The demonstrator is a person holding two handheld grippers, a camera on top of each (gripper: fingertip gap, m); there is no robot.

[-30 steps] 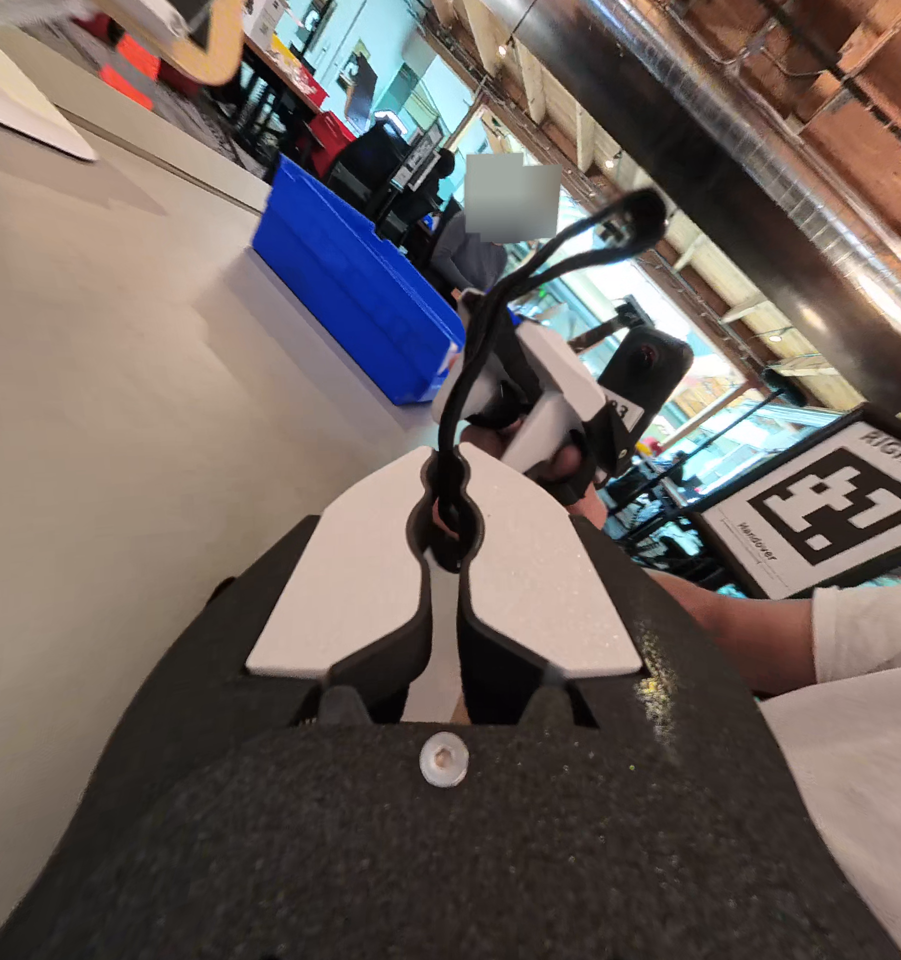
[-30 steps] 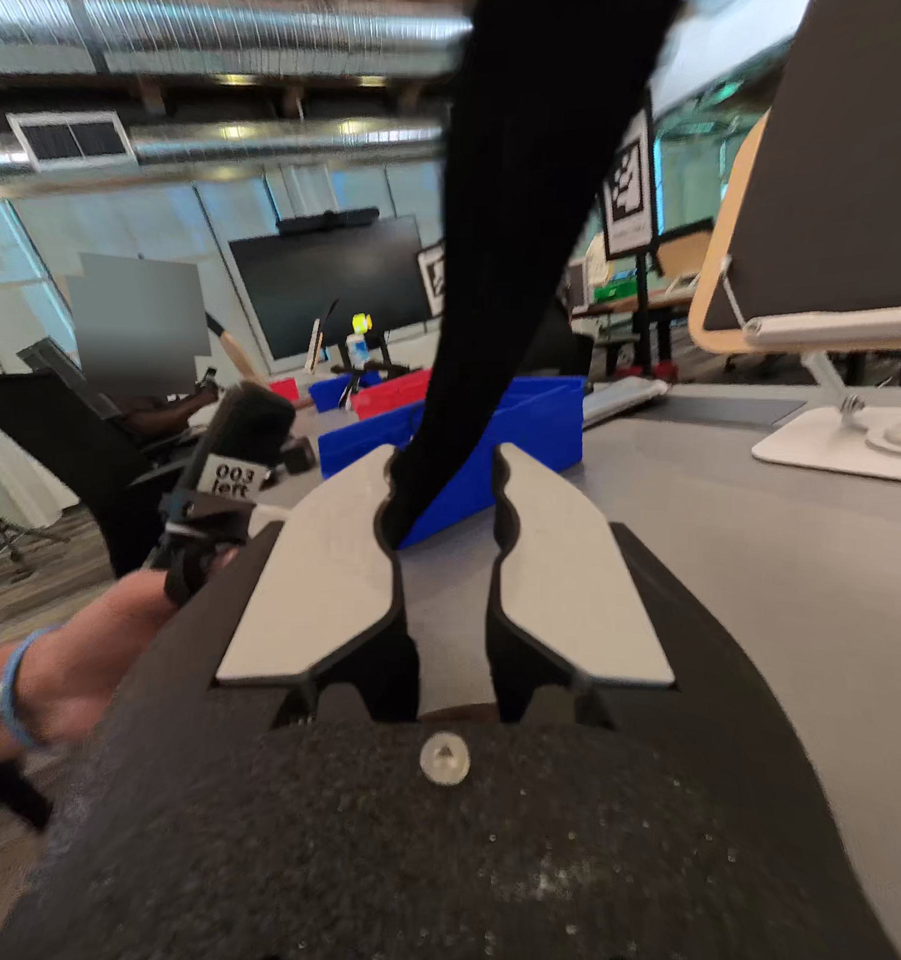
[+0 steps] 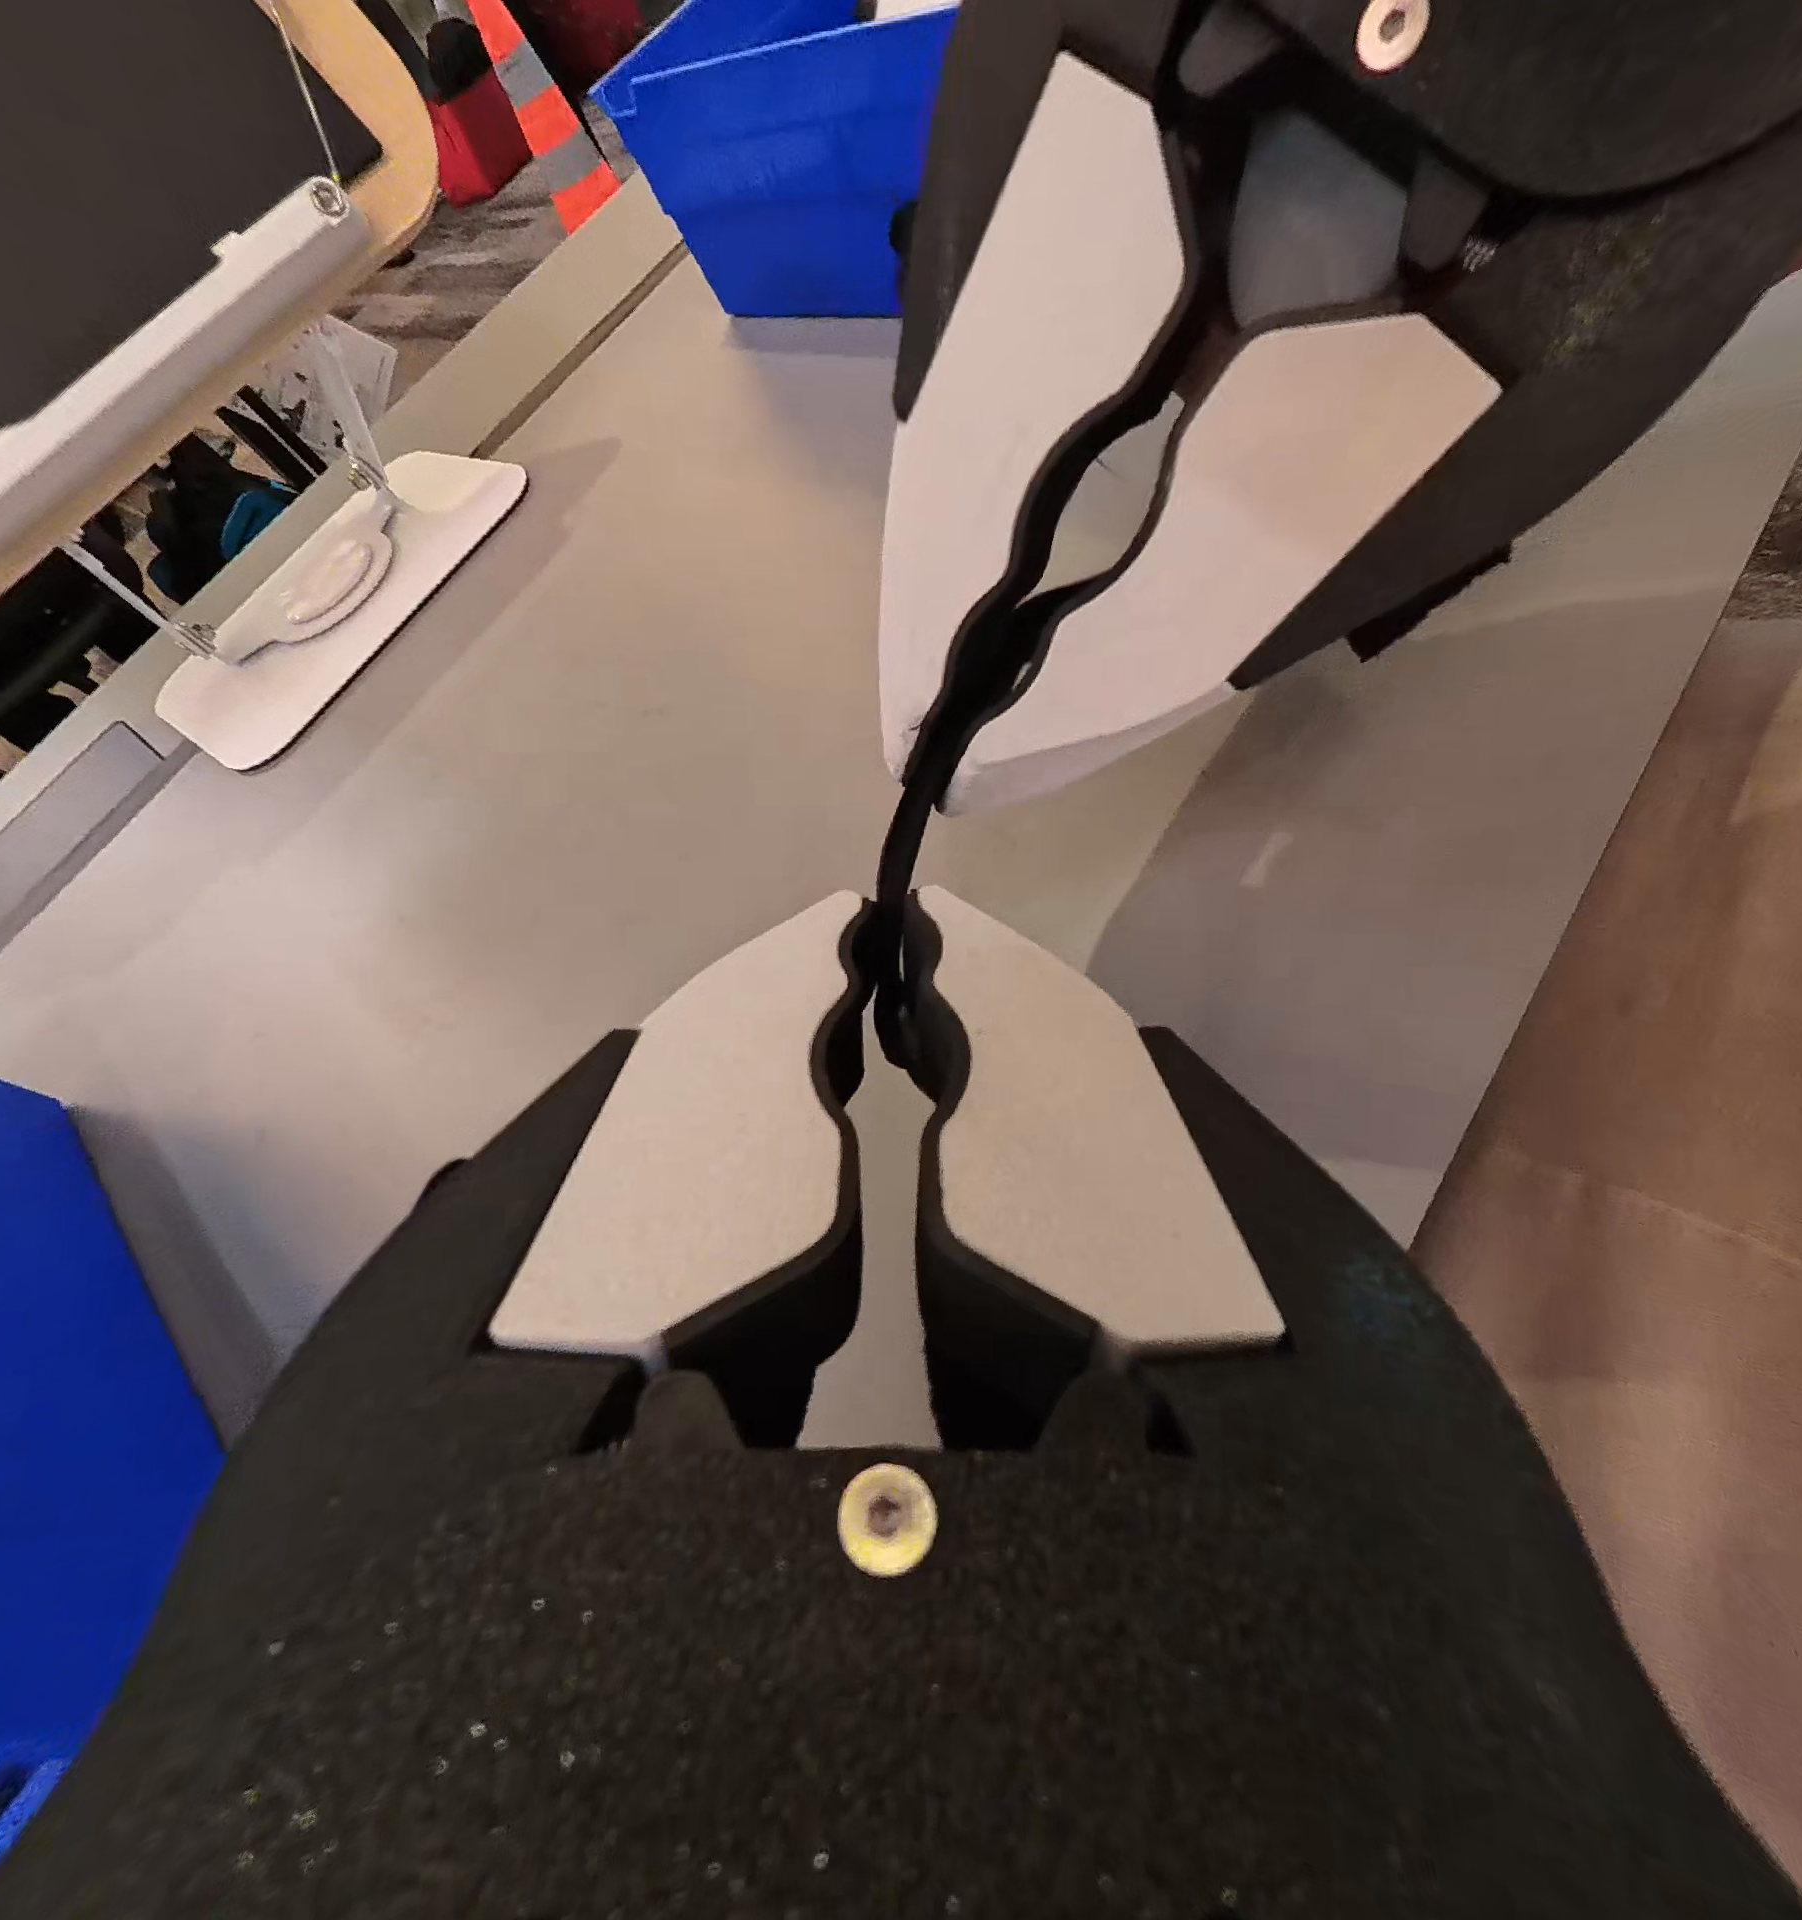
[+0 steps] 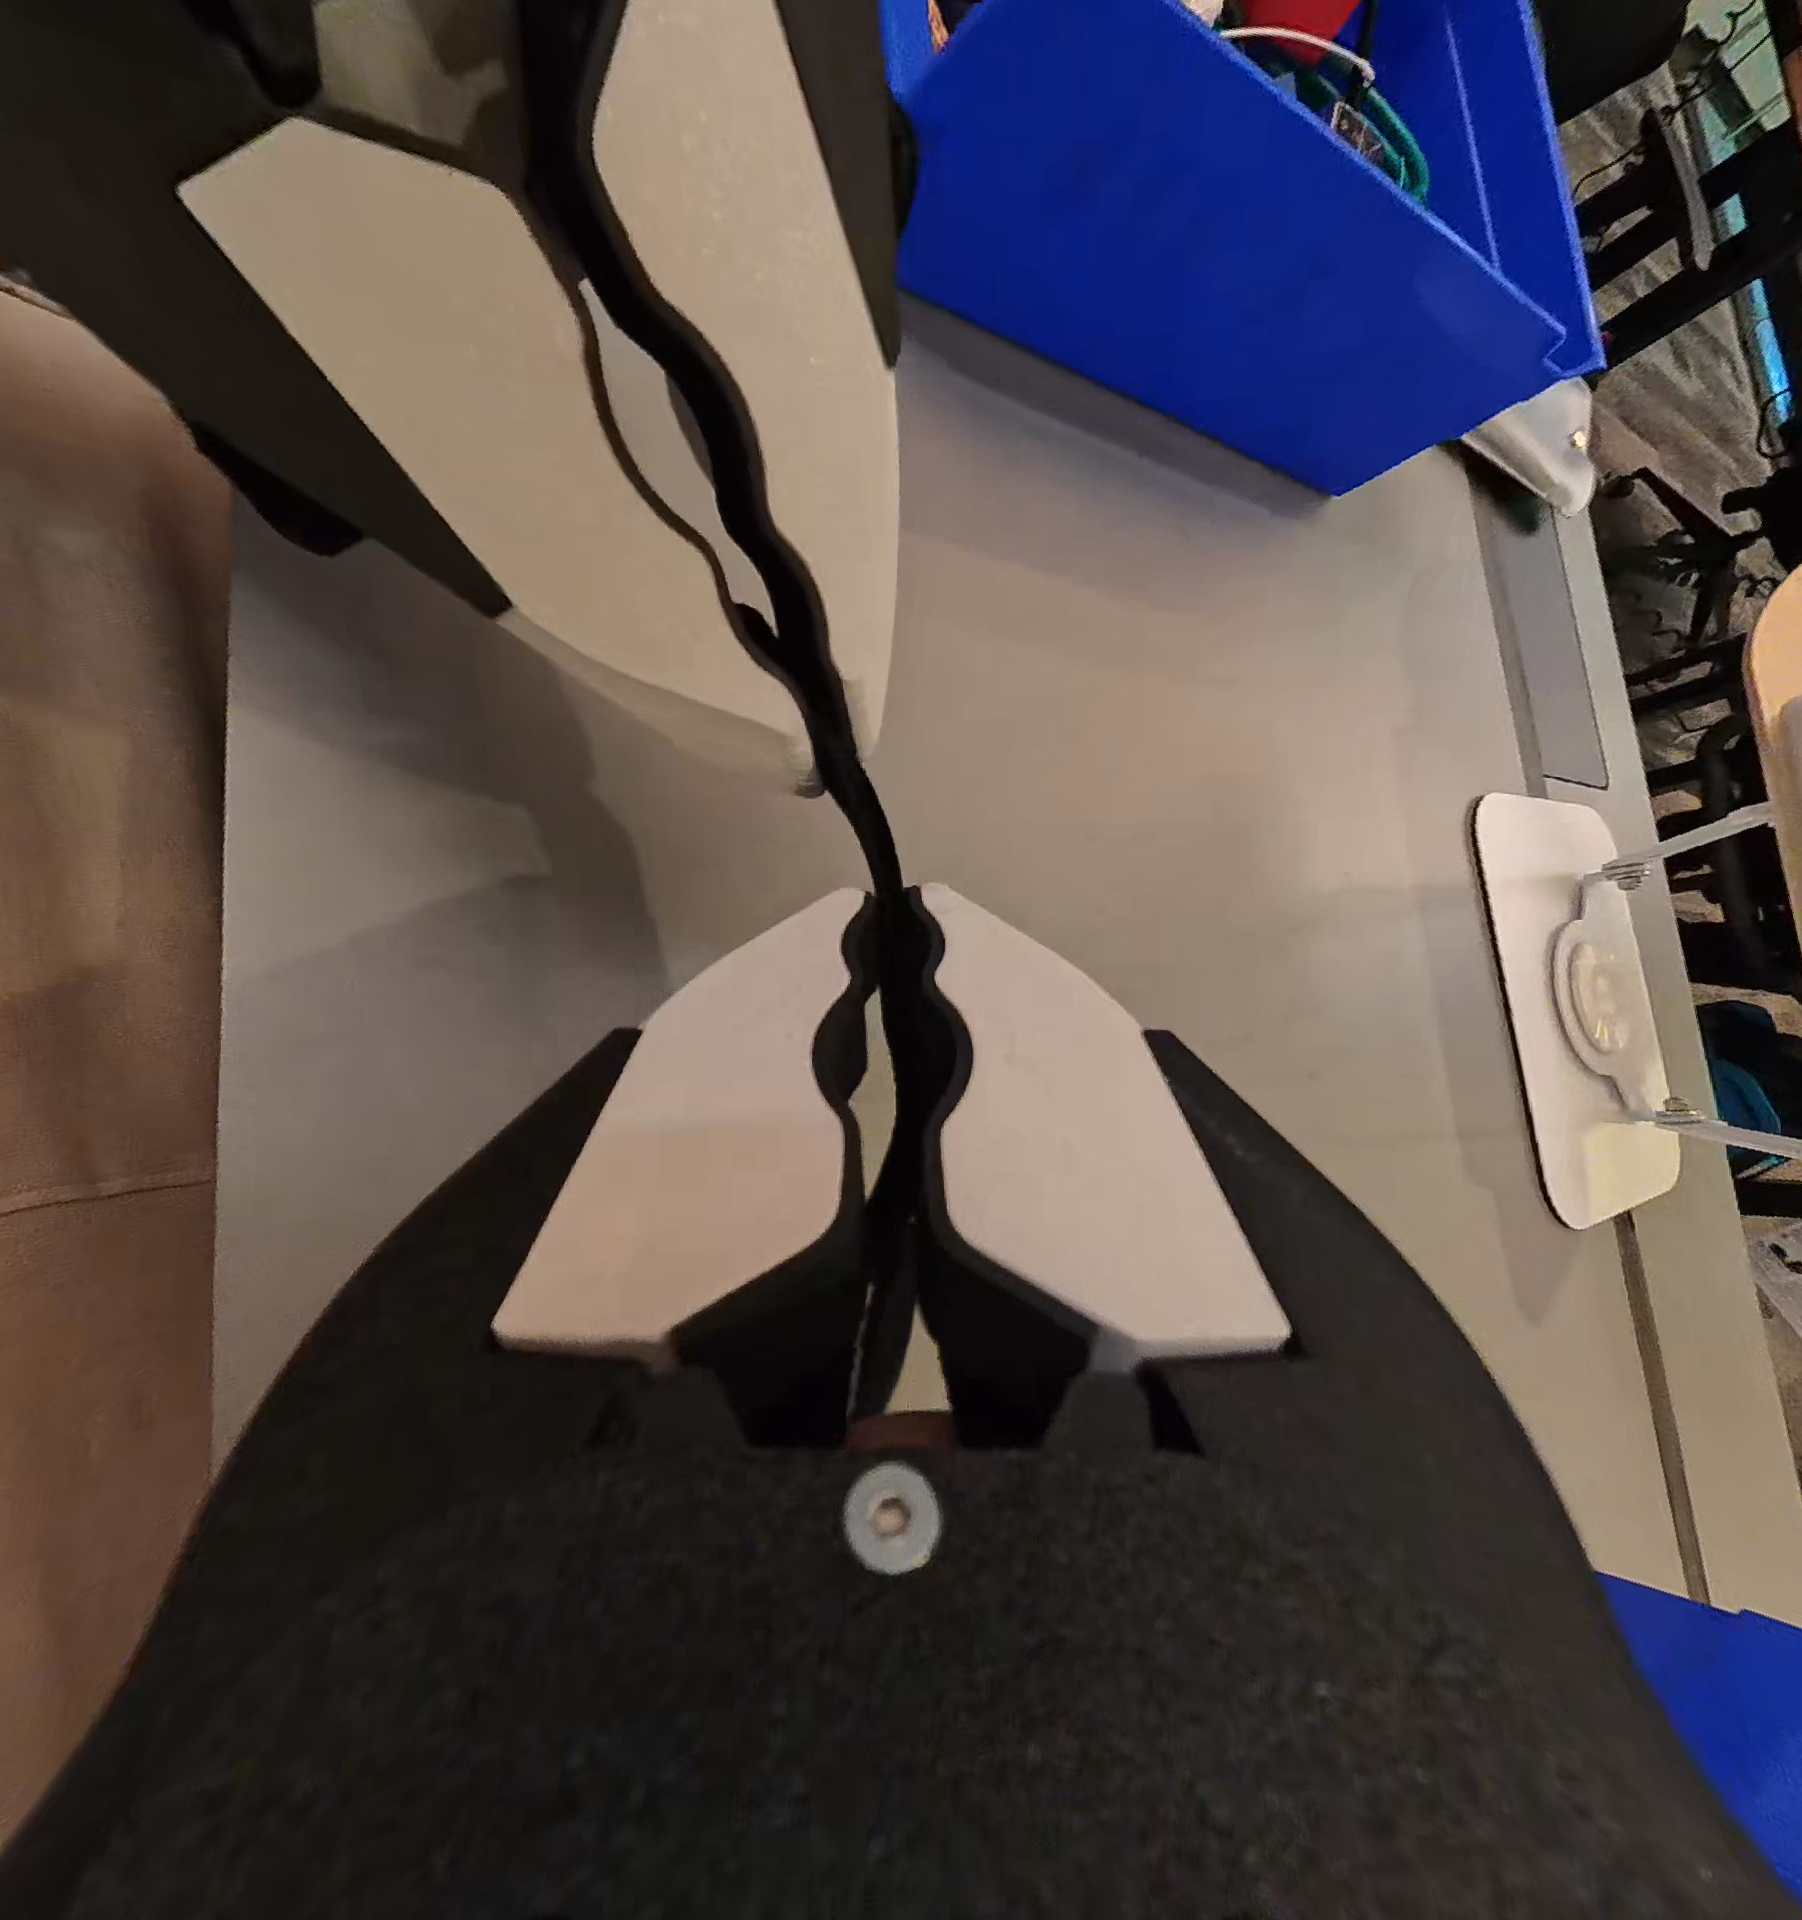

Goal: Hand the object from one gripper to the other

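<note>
Left wrist view: left gripper (image 3: 889, 914) is clamped on a thin black cord (image 3: 902, 842), which runs between its fingertips and up into the right gripper (image 3: 933, 790) just above, tip to tip. The right one's jaws also look pinched together on the cord near their tips, with a gap farther back. Both hang above the grey table (image 3: 523, 790); a blue bin (image 3: 793, 177) and a white stand base (image 3: 357, 603) lie beyond.

Handling, by judgement: light, limp, narrow, not fragile. It will sag and can slip out of a loose pinch, so take it deep in the notched part of the fingers, close to the other gripper's hold.

Against a second ago: then the cord looped up free from the left fingers, with the right gripper well off. Now the two meet.

Right wrist view: right gripper (image 4: 892, 904) is closed on the cord (image 4: 861, 821), which passes back between its fingers; the left gripper (image 4: 824, 774) holds the far end.

A second ago these fingers stood apart with the cord loose between them; now they grip. Neither side has let go yet.
</note>
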